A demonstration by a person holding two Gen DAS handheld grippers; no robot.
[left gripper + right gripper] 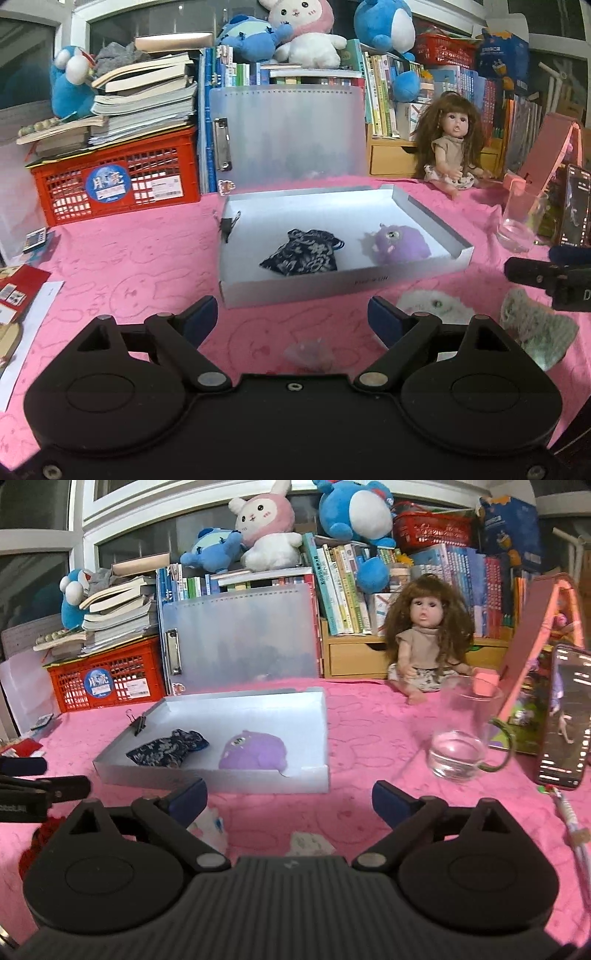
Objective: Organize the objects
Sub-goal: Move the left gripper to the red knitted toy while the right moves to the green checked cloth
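Pink cloth spreads under both tools. Left gripper and right gripper tilt down toward the white tray, jaws spread, empty. Inside it, a dark floral pouch lies diagonally beside a purple plush.

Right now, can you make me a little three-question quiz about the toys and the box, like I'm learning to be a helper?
1. True or false: the purple plush lies inside the white box.
2. What lies next to it in the box?
A. a doll
B. a dark patterned pouch
C. a glass
3. Fill in: the left gripper and the right gripper both have their jaws ____, with nothing held.

Key
1. True.
2. B. The doll sits on the pink cloth behind the box, and the glass mug stands outside it.
3. Open.
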